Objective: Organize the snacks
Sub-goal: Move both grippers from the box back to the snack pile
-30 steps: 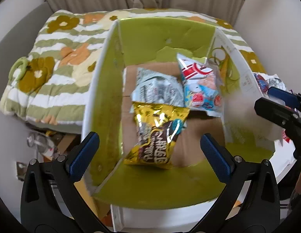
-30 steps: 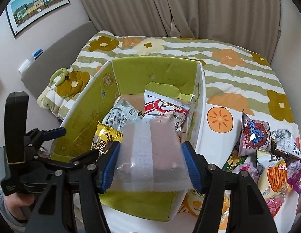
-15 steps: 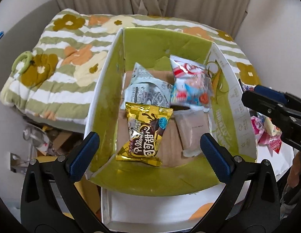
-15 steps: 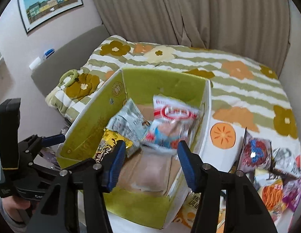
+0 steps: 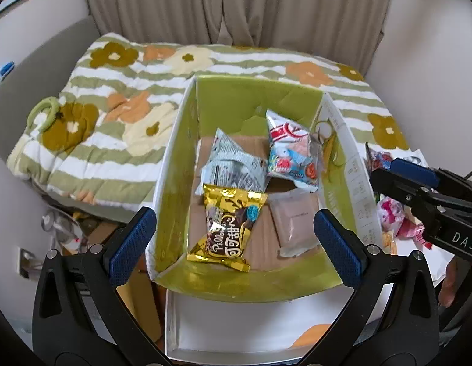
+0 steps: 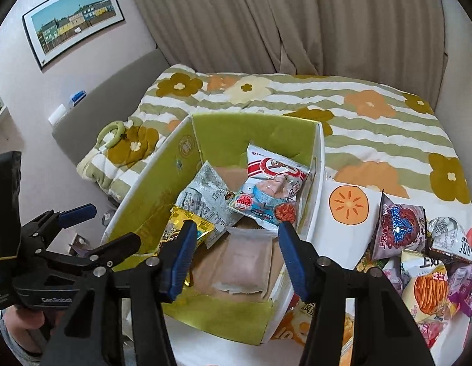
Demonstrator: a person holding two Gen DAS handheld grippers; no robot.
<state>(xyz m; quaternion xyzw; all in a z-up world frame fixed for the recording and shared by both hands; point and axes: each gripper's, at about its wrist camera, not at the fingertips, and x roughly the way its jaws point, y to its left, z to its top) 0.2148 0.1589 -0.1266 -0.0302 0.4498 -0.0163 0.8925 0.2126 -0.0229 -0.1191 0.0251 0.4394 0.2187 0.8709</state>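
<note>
A green-lined cardboard box point(image 5: 178, 140) stands on the bed edge and holds several snack packets. They are a gold chocolate packet point(image 5: 229, 228), a grey-blue packet point(image 5: 232, 164), a red, white and blue packet point(image 5: 292, 152) and a translucent pinkish packet point(image 6: 245, 262) flat on the box floor. My right gripper point(image 6: 237, 228) hovers above the pinkish packet with its jaws apart and nothing between them. My left gripper point(image 5: 232, 222) hangs wide open over the near end of the box, also empty. In the left wrist view the right gripper point(image 5: 388, 170) shows beside the box's right wall.
A heap of loose snack bags point(image 6: 418, 244) lies on a white sheet right of the box. A flowered quilt point(image 6: 357, 106) covers the bed behind, with curtains beyond. Cardboard and clutter sit on the floor point(image 5: 83, 228) left of the box. A person's hand point(image 6: 19, 320) holds the left gripper.
The pinkish packet left my right gripper and now lies on the box floor. The right jaws drew closer together. Both grippers rose, so the box looks smaller.
</note>
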